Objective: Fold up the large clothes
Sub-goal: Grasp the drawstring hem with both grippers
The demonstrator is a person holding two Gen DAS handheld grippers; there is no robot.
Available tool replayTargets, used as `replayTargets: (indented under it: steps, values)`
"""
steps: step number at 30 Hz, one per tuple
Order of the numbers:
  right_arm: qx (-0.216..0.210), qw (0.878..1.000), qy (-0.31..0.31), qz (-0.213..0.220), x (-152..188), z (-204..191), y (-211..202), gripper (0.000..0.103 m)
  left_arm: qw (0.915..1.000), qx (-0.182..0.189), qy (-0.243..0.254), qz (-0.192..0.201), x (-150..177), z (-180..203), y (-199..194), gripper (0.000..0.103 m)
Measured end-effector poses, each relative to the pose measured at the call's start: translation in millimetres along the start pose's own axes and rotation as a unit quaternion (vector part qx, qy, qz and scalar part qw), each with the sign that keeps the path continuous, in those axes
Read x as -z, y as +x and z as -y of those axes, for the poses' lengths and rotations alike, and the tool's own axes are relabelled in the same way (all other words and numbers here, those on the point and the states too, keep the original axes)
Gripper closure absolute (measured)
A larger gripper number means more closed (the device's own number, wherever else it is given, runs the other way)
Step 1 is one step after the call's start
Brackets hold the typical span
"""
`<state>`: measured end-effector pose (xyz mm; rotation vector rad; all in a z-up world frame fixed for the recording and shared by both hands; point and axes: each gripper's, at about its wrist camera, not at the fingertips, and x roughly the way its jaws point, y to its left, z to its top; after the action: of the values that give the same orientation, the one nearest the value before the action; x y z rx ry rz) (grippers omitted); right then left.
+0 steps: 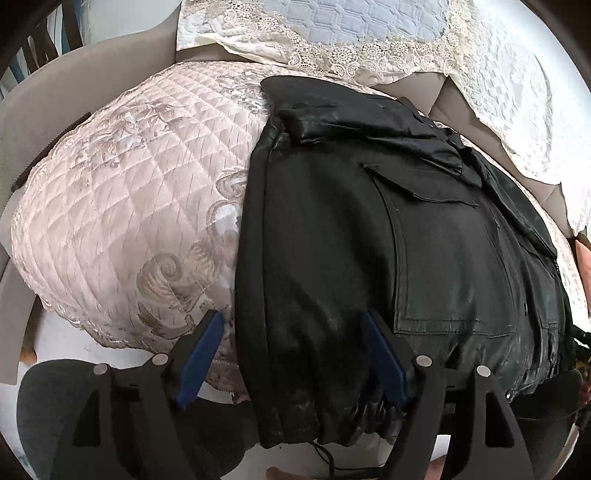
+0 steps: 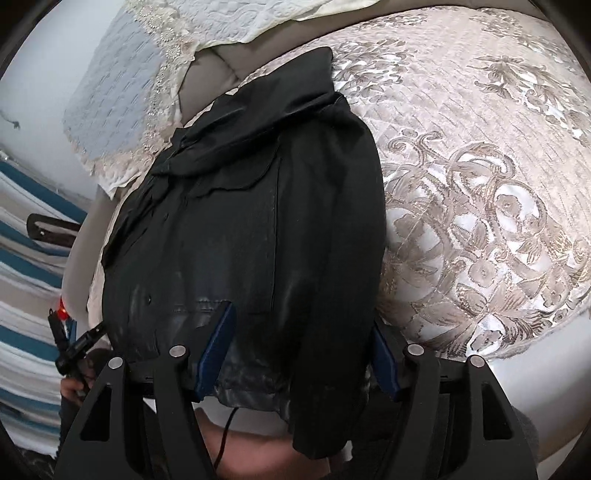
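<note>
A black leather jacket [image 1: 388, 229] lies on a quilted cream bedspread [image 1: 122, 192], with its sides folded in and its hem toward me. My left gripper [image 1: 291, 325] is open, its blue fingers [image 1: 201, 354] straddling the jacket's left hem corner. In the right wrist view the same jacket [image 2: 251, 221] fills the middle. My right gripper [image 2: 303, 325] is open, with its fingers [image 2: 218, 347] on either side of the folded sleeve at the hem. Neither gripper pinches the leather.
Lace-edged pale blue pillows [image 1: 332, 26] lie at the bed's head behind the jacket. The embroidered bedspread [image 2: 480, 184] spreads to the right. A striped blue and white cloth [image 2: 26, 258] and the other gripper's tip [image 2: 70, 354] are at the left.
</note>
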<state>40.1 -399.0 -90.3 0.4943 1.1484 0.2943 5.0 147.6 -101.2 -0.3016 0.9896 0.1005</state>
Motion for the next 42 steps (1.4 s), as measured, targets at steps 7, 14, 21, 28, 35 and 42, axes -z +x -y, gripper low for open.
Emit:
replayTargets:
  steps: [7, 14, 21, 28, 35, 42]
  values:
    - [0.017, 0.999, -0.01, -0.032, -0.8, -3.9, 10.4, 0.088, 0.9999, -0.011, 0.009, -0.005, 2.0, 0.5, 0.7, 0.041]
    - [-0.062, 0.998, -0.022, 0.001, -6.3, -22.0, -7.5, 0.096, 0.9922, 0.105, -0.067, 0.006, -7.4, -25.5, -25.0, 0.097]
    - [-0.144, 0.986, -0.006, 0.078, -48.2, -36.9, -38.4, 0.096, 0.9776, 0.186, -0.066, 0.074, -54.2, -12.9, -66.6, 0.097]
    - [-0.154, 0.982, 0.01, 0.108, -128.9, -40.7, -21.6, 0.096, 0.9669, 0.217, -0.078, 0.109, -137.7, 4.3, -52.0, 0.1]
    - [-0.126, 0.984, 0.09, 0.082, -211.1, -10.3, 43.9, 0.096, 0.9701, 0.166, -0.149, 0.096, -226.1, -12.5, 20.4, 0.103]
    - [-0.088, 0.987, 0.132, 0.038, -233.5, 10.7, 96.3, 0.081, 0.9863, 0.122, -0.089, 0.067, -228.9, -9.6, 25.0, 0.095]
